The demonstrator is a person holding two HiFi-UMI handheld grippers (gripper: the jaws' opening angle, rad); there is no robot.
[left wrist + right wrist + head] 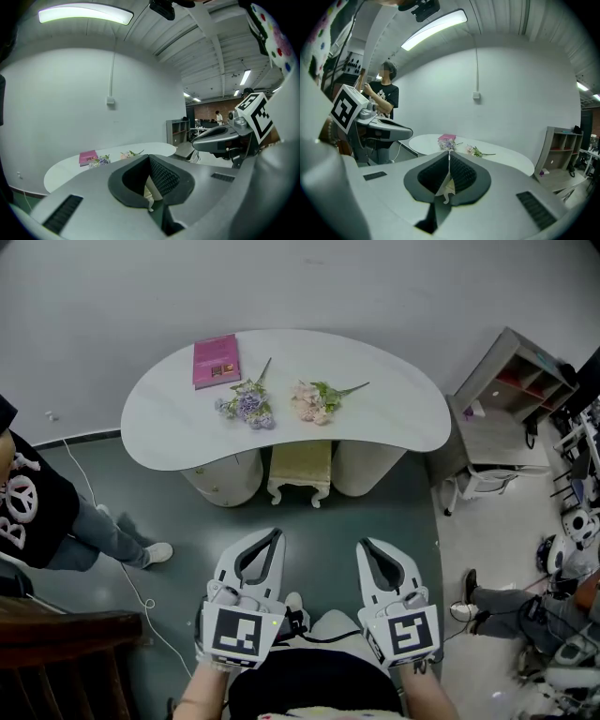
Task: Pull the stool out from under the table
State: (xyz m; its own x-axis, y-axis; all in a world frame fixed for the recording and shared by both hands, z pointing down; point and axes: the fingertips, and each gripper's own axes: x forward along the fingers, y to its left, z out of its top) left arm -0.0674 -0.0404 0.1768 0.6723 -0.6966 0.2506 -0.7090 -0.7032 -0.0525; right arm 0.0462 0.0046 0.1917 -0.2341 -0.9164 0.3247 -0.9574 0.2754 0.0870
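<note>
A cream stool point(300, 471) with pale carved legs is tucked under the front edge of the white kidney-shaped table point(394, 409), between its two round pedestals. My left gripper point(276, 533) and right gripper point(364, 545) are held side by side above the grey floor, well short of the stool, jaws pointing towards it. Both are shut with nothing between the jaws. In the left gripper view the left gripper point(149, 158) shows jaws pressed together, with a sliver of the stool point(149, 191) in the gap behind them. The right gripper point(449, 154) looks the same.
On the table lie a pink book point(216, 360) and two flower bunches point(247, 405). A person point(56, 512) stands at the left by a dark wooden chair point(66, 652). A grey shelf unit point(511, 399) stands at the right; a white cable point(112, 540) runs across the floor.
</note>
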